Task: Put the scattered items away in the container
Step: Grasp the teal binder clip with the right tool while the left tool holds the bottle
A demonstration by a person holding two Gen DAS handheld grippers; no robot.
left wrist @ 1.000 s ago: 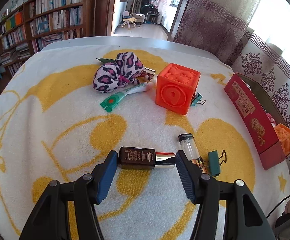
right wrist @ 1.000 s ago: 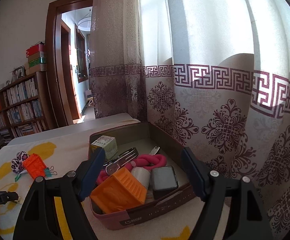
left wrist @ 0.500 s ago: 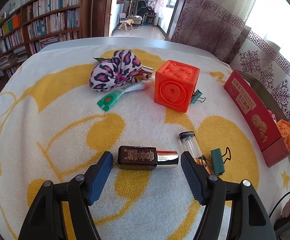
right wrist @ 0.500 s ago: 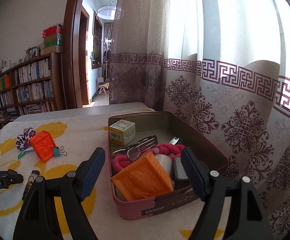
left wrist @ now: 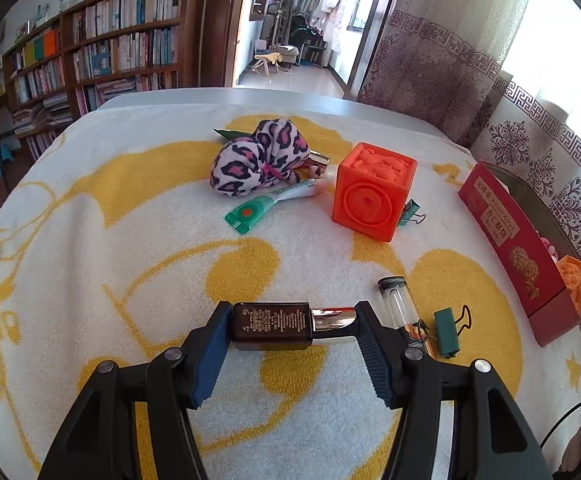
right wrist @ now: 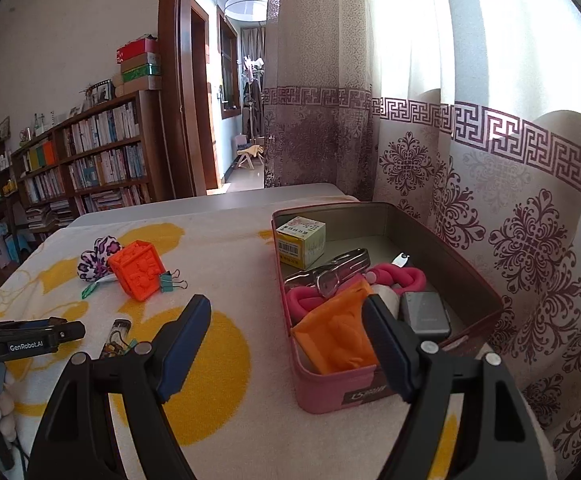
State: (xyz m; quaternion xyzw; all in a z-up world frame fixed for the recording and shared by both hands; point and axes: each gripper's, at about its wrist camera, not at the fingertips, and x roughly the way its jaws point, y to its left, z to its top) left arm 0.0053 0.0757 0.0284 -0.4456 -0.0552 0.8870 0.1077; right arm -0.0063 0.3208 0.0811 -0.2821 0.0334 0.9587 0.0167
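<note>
Scattered items lie on a white towel (left wrist: pixel 130 240) with yellow patterns. Nearest the left wrist camera, a dark brown bottle (left wrist: pixel 272 326) with a shiny silver cap lies on its side between the blue pads of the left gripper (left wrist: pixel 290 330); the jaws are closing, one pad at the bottle's base and the other at the cap, both touching its ends. Just right of it lie a small clear vial (left wrist: pixel 396 300) and a dark green binder clip (left wrist: pixel 446 330). Farther off stands an orange cube (left wrist: pixel 372 196) with a second green binder clip (left wrist: pixel 410 212) touching its right side. Left of the cube lie a green-and-white tube (left wrist: pixel 274 204) and a pink leopard-print plush (left wrist: pixel 258 158).

At the towel's right edge by the curtain sits the red tin container (right wrist: pixel 490 292), open. Inside it are a small yellow-and-white box (right wrist: pixel 302 240), metal clips (right wrist: pixel 330 272), a pink twisted rope (right wrist: pixel 398 276), an orange block (right wrist: pixel 338 332) and a flat grey case (right wrist: pixel 426 316). The right gripper (right wrist: pixel 286 340) hangs before the tin's near corner, jaws spread wide, holding nothing.
</note>
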